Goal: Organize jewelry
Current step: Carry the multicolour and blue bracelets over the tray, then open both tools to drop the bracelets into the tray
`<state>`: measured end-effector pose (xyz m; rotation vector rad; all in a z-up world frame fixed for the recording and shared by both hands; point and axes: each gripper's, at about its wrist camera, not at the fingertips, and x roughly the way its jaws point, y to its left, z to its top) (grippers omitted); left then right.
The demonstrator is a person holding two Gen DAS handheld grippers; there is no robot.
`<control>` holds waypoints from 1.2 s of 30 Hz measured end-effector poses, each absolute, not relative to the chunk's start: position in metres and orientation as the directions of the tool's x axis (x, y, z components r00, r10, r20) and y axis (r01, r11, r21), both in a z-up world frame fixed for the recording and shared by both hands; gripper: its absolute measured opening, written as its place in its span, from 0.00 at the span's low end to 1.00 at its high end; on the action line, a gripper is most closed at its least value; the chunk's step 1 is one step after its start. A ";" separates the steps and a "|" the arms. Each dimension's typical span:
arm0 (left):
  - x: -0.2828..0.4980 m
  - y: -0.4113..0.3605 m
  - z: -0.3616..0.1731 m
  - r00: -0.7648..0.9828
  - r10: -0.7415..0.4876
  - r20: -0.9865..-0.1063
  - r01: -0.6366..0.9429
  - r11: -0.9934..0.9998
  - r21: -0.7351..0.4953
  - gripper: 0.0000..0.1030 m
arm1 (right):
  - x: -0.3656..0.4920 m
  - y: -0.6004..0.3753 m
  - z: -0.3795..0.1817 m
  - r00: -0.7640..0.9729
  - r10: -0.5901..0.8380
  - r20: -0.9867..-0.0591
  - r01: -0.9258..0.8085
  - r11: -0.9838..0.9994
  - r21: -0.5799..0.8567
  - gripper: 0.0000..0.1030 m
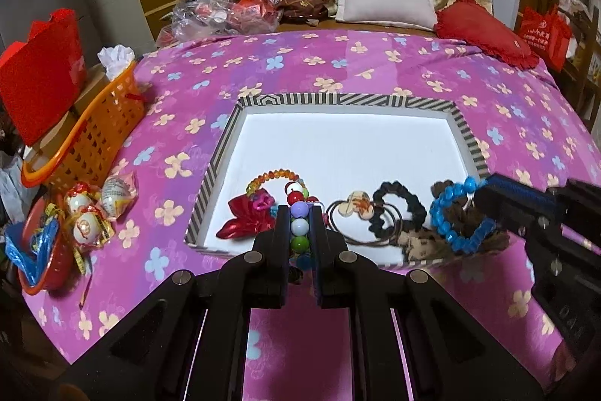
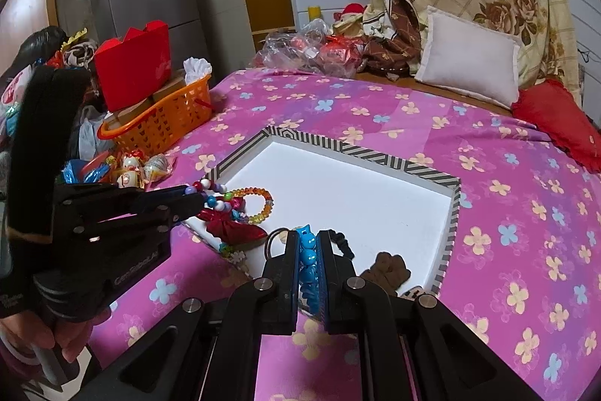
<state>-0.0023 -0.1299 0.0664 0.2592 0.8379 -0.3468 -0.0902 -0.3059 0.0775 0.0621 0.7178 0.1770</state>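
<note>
Left hand-held gripper point(image 1: 299, 213) clamped on multicolour bead bracelet point(image 1: 299, 226); right hand-held gripper point(image 2: 308, 243) clamped on blue bead bracelet point(image 2: 308, 260), both over striped box point(image 1: 338, 99) near edge.

One striped-edged tray point(image 1: 469, 134) on the bed holds six jewelry pieces: one multicolored bead bracelet point(image 1: 299, 213), one blue bead bracelet point(image 1: 447, 213), one amber bead bracelet point(image 1: 270, 175), one red bow point(image 1: 244, 224), one black scrunchie point(image 1: 402, 209) and one brown hair tie point(image 1: 349, 213). Two grippers work near it, left point(image 1: 299, 224) and right point(image 2: 308, 250). One orange basket point(image 1: 101, 123) stands far left.
</note>
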 end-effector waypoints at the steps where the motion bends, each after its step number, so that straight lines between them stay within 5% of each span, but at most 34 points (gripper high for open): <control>1: 0.002 -0.131 0.067 0.613 -0.199 -0.764 0.396 0.915 0.079 0.08 | -0.088 -0.306 0.078 0.739 0.186 -0.648 -0.141 0.983 0.120 0.08; 13: 0.049 -0.136 0.045 0.554 -0.199 -0.809 0.329 0.944 -0.008 0.08 | -0.046 -0.300 0.052 0.693 0.290 -0.660 -0.145 0.953 0.266 0.08; 27: 0.058 -0.149 -0.008 0.489 -0.175 -0.854 0.333 0.943 -0.002 0.08 | -0.028 -0.332 -0.008 0.624 0.180 -0.761 0.005 0.972 0.235 0.08; 31: 0.055 -0.152 -0.011 0.490 -0.183 -0.852 0.343 0.939 -0.005 0.08 | -0.036 -0.333 -0.004 0.630 0.171 -0.757 0.015 0.972 0.233 0.44; 33: 0.052 -0.151 -0.009 0.490 -0.193 -0.850 0.348 0.937 -0.012 0.10 | -0.044 -0.333 0.002 0.646 0.170 -0.744 0.010 0.973 0.231 0.44; 36: 0.045 -0.150 -0.005 0.493 -0.187 -0.849 0.356 0.935 0.000 0.37 | -0.055 -0.330 0.011 0.659 0.154 -0.736 0.006 0.978 0.209 0.44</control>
